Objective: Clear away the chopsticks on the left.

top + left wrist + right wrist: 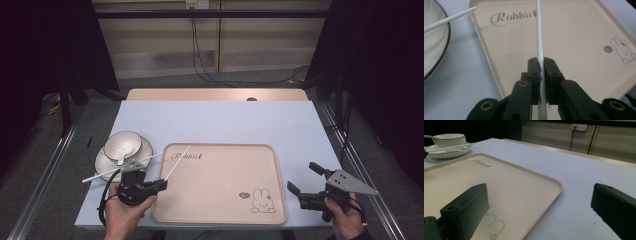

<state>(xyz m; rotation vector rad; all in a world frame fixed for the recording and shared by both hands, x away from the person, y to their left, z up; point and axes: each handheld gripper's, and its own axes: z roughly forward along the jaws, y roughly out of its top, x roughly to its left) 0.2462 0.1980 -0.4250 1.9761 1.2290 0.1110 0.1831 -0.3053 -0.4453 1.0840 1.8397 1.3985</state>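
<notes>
thin white plastic chopstick (539,42), light, stiff & slick, sits pinched near its butt in your left gripper (161,185), tip over the beige rabbit-print tray (220,212); keep jaws pressed square. right gripper (304,182) idles, jaws spread, by tray's rt edge.

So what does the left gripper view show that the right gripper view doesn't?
Left gripper view: the left gripper shut on a white chopstick above the tray. Right gripper view: the right gripper with jaws wide open, a bowl standing on the plate, a wall socket beyond. Both: the beige tray with its lettering, the plate, a second chopstick resting across it, the pale table.
</notes>
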